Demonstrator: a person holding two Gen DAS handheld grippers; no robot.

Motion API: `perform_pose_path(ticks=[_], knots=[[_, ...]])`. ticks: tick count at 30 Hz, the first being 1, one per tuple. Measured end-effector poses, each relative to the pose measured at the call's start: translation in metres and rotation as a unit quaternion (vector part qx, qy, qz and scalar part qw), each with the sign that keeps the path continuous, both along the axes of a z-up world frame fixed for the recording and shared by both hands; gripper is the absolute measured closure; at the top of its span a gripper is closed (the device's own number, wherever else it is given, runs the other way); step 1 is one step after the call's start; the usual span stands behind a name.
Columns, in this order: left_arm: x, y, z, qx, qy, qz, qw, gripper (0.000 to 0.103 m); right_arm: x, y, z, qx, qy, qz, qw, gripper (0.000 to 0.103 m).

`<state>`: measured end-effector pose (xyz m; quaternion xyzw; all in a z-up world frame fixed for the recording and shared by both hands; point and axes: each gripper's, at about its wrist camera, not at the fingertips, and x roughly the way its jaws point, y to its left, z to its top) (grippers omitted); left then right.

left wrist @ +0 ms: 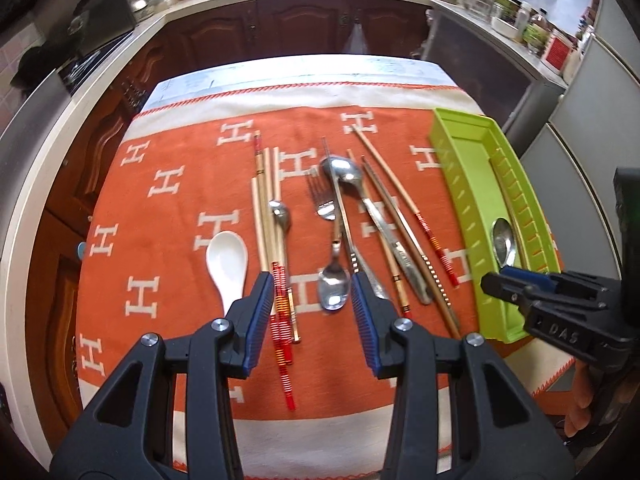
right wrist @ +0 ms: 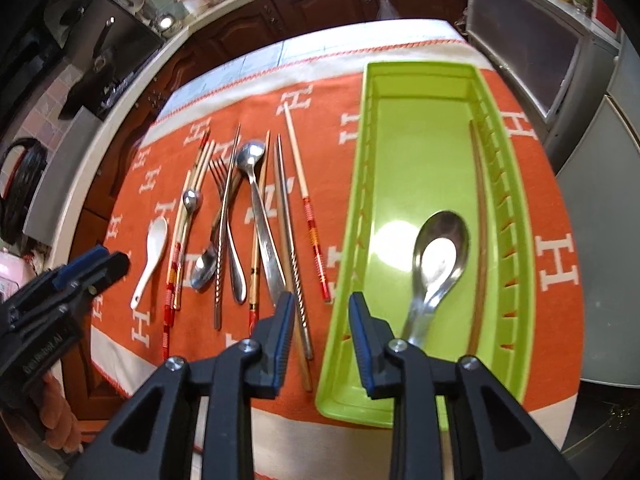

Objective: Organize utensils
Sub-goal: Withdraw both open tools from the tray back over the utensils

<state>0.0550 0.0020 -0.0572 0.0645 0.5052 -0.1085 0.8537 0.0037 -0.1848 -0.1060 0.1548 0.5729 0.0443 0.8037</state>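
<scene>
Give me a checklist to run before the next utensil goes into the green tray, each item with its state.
1. Left gripper open and empty: ok.
2. Right gripper open and empty: ok.
3. Green tray has free floor beyond the metal spoon and the chopstick along its slotted side: ok.
4. White spoon lies apart from the pile, easy to pick: ok.
5. Fork free of crossing utensils: not ok.

Left tongs (left wrist: pixel 312 312): jaws parted wide, blue pads (left wrist: pixel 260 320) facing inward, nothing between them, held level and pointing forward. Right tongs (right wrist: pixel 320 332): jaws likewise parted and holding nothing.
</scene>
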Motion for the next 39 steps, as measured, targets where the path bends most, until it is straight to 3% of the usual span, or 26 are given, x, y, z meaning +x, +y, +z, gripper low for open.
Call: perform_pose_path(ticks=[9, 22, 30, 35, 39], knots=[[0.003, 0.018, -0.005, -0.005, 0.008, 0.018, 0.9998, 0.066, -0.002, 0.018, -0.011, -0.071, 0.011, 0.034, 0.997, 0.075], [0.003, 0.028, -0.005, -0.014, 0.011, 0.029, 0.9994, 0.066, -0.013, 0.029, -0.010, -0.074, 0.024, 0.061, 0.995, 0.077], [0.001, 0.036, -0.003, -0.020, 0.008, 0.034, 0.9992, 0.066, -0.018, 0.018, 0.010, -0.073, 0.001, 0.024, 0.997, 0.077], [0.000, 0.042, -0.003, -0.026, 0.007, 0.039, 0.9989, 0.057, -0.019, 0.019, 0.030, -0.079, -0.026, 0.017, 0.996, 0.077], [0.000, 0.047, -0.001, -0.031, 0.003, 0.044, 0.9985, 0.056, -0.019, 0.023, 0.045, -0.072, -0.045, 0.019, 0.996, 0.077]])
